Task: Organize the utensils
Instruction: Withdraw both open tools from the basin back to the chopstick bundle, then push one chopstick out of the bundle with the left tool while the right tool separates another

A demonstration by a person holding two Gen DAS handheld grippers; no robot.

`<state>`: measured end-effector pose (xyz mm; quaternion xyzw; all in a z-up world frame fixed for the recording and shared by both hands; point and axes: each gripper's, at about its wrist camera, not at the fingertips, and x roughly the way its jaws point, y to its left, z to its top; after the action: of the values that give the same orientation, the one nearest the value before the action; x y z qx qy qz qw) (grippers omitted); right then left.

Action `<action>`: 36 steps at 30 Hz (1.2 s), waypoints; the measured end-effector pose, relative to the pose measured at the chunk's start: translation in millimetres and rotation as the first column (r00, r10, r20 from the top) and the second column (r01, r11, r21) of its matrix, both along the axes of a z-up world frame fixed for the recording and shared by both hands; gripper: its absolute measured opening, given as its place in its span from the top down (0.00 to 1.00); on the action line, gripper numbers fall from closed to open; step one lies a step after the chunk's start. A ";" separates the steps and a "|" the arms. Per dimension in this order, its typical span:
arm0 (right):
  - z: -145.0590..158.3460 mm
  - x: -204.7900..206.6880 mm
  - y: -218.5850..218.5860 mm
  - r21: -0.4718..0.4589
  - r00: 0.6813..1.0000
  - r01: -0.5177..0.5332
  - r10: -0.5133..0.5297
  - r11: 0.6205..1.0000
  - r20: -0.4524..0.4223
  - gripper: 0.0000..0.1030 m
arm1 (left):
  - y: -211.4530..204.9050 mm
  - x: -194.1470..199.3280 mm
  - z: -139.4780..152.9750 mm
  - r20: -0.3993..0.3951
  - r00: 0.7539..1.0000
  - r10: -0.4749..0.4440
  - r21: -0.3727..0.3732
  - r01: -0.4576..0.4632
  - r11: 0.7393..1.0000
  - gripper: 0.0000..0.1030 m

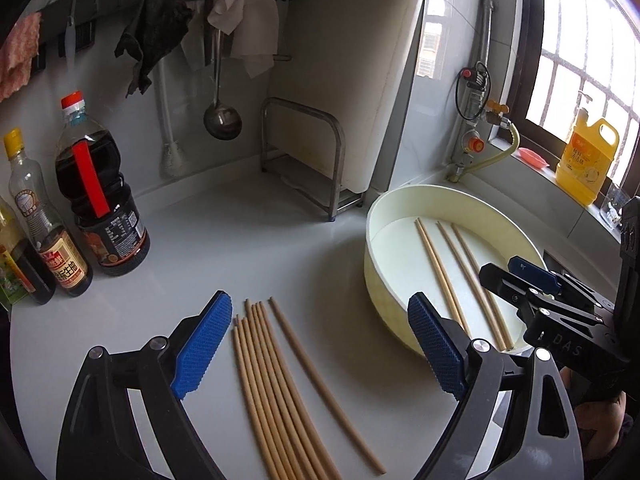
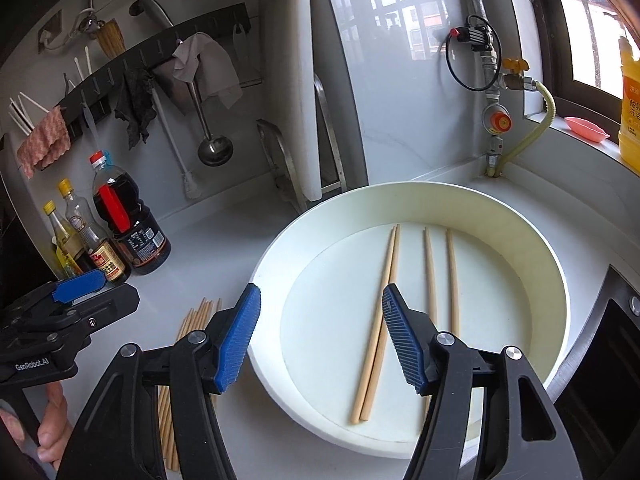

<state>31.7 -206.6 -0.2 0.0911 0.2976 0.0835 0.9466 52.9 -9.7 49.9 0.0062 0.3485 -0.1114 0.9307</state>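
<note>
Loose chopsticks (image 1: 280, 392): fanned bundle on the white counter (image 1: 224, 248), lower centre of the left wrist view, one stick lying apart on the right.
Basin chopsticks (image 2: 380, 320): four inside the round white basin (image 2: 520, 216), centre of the right view; one pair touching, two singles.
Left gripper (image 1: 320, 344): jaws wide, nothing between, bundle below.
Right gripper (image 2: 320, 336): jaws partly spread, empty, over the basin's near rim.
Open room: bare counter between bundle and sauce bottles (image 1: 100, 208) at left.

A home kitchen: soy sauce bottle (image 1: 102, 196), hanging ladle (image 1: 222, 120), gas valve (image 1: 474, 146), countertop (image 1: 240, 248).
</note>
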 end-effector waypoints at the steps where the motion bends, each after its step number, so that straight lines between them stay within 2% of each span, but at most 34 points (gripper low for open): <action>1: 0.6 -1.4 4.9 -0.001 1.000 -0.014 0.014 1.000 0.004 0.41 | 6.5 -2.6 -0.3 0.002 1.000 0.010 0.009 -0.010 1.000 0.15; 10: -4.8 -9.3 49.0 -0.005 0.992 -0.128 0.128 0.992 -0.018 0.39 | 57.3 -20.4 -14.0 -0.010 0.997 0.079 0.018 -0.078 0.997 0.13; 22: -25.0 -18.3 100.2 -0.056 0.963 -0.262 0.258 0.963 -0.076 0.39 | 102.8 -22.6 -69.3 -0.094 0.985 0.145 0.033 -0.142 0.989 0.11; 26: -34.1 -21.5 111.7 -0.043 0.946 -0.313 0.308 0.949 -0.103 0.39 | 109.9 -23.3 -82.7 -0.120 0.981 0.155 0.015 -0.154 0.988 0.11; 31: -47.0 -25.2 122.5 -0.085 0.938 -0.334 0.322 0.939 -0.127 0.39 | 108.7 -23.2 -93.8 -0.151 0.977 0.150 0.003 -0.152 0.988 0.11; 36: -57.6 -24.5 124.8 -0.091 0.931 -0.349 0.334 0.933 -0.150 0.39 | 105.9 -21.7 -103.5 -0.171 0.973 0.155 0.026 -0.153 0.988 0.11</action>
<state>7.2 -81.7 -57.9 -0.0119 0.3750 0.2236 0.8996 31.2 96.2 -53.7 -0.0246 0.4277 -0.0367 0.9028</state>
